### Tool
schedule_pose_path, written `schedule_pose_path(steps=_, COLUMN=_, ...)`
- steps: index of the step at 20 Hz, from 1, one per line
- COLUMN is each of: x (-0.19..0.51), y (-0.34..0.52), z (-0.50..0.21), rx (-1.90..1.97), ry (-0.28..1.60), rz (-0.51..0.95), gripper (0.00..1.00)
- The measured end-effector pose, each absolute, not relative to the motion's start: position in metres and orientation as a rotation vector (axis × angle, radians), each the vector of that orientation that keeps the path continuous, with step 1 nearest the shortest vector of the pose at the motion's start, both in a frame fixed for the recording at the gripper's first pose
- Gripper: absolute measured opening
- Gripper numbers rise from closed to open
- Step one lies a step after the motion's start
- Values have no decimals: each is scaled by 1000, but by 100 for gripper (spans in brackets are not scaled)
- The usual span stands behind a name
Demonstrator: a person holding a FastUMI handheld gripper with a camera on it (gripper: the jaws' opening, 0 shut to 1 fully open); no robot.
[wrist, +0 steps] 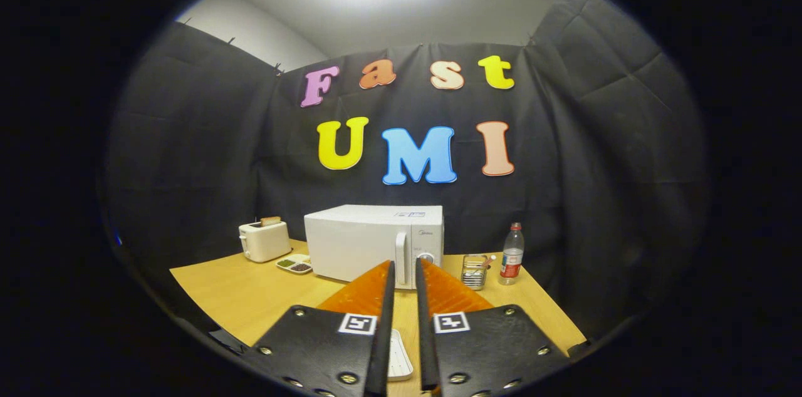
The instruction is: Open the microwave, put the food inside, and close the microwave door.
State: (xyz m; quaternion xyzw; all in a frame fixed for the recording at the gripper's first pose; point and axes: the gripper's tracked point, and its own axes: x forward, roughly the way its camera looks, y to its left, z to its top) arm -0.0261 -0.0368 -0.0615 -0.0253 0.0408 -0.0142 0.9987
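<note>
Hand-held gripper (403, 275) hovers above the wooden worktop (250, 297), fingers nearly together with a narrow gap, gripping nothing. White microwave (369, 243) stands just beyond the fingertips, door closed, handle (401, 257) in line with the gap. White toaster (264, 240) sits left of it, small divided dish (295, 264) between them. Glass jar (475, 270) and plastic bottle (512, 254) stand right of the microwave. A white tray (399, 356) lies below the fingers.
</note>
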Motion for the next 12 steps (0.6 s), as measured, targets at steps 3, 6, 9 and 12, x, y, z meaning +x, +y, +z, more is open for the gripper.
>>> schedule_pose_path(steps=3, x=-24, y=-32, z=-60, rx=-61, ry=79, rz=-43, gripper=65)
schedule_pose_path(steps=6, x=-25, y=-29, z=-52, rx=-82, ry=45, rz=-53, gripper=95)
schedule_pose_path(steps=9, x=-20, y=-23, z=-42, rx=-101, ry=26, rz=-39, gripper=95)
schedule_pose_path(steps=12, x=-15, y=-20, z=-32, rx=-117, ry=7, rz=-29, gripper=95)
